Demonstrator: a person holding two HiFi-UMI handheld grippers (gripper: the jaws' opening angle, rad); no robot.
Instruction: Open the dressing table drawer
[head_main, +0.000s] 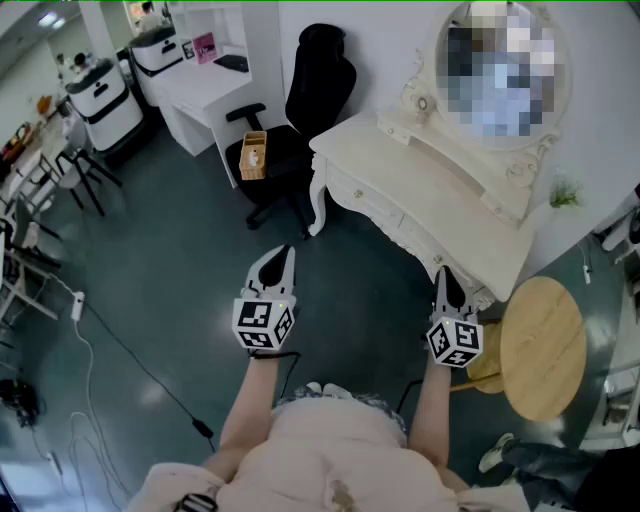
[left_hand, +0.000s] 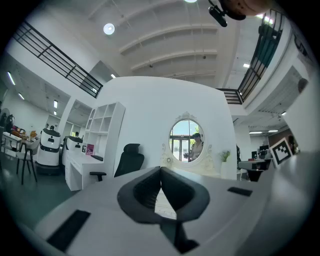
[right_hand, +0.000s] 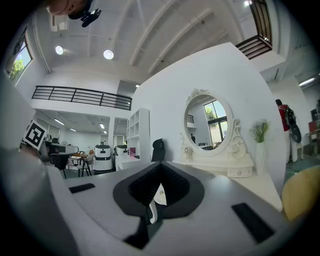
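The cream dressing table (head_main: 455, 215) with an oval mirror (head_main: 500, 70) stands at the upper right, its drawer fronts (head_main: 362, 193) facing the floor space before me. My left gripper (head_main: 283, 253) is held level over the dark floor, well left of the table, its jaws shut on nothing. My right gripper (head_main: 443, 275) hovers just in front of the table's right front corner, tips together and empty. In the left gripper view the gripper (left_hand: 161, 170) points at the mirror (left_hand: 186, 141). Past the gripper (right_hand: 161, 165) in the right gripper view lie the mirror (right_hand: 207, 125) and tabletop (right_hand: 252, 182).
A black office chair (head_main: 305, 100) with a small wooden box (head_main: 254, 155) on its seat stands left of the table. A round wooden stool (head_main: 542, 345) is beside my right gripper. A white desk (head_main: 200, 90) is farther back, and cables (head_main: 130, 350) trail over the floor.
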